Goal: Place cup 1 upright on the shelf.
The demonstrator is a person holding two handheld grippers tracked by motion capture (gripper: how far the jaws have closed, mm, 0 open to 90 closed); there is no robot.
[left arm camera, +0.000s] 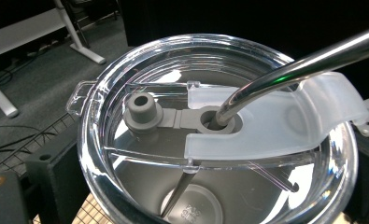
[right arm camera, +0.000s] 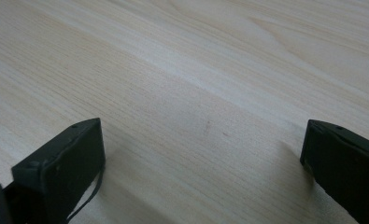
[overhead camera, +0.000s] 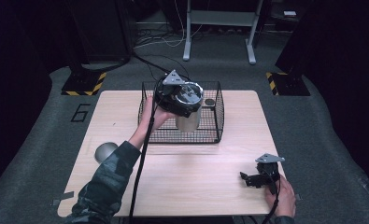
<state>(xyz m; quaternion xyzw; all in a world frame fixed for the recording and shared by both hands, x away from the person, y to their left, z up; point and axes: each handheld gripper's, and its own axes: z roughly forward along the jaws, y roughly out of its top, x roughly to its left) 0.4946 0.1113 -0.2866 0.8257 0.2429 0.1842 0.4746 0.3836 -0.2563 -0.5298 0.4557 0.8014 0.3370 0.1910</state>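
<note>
My left tongs (overhead camera: 181, 100) apparently clamp the clear-lidded steel tumbler (overhead camera: 188, 119) over the black wire basket (overhead camera: 215, 135); lower upright while open right tongs (overhead camera: 253, 179) idle.

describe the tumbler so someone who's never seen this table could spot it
Find the black wire basket at the far middle of the wooden table. The tumbler is held over it by the left tongs. It alone has a clear lid with a metal straw through it.
</note>
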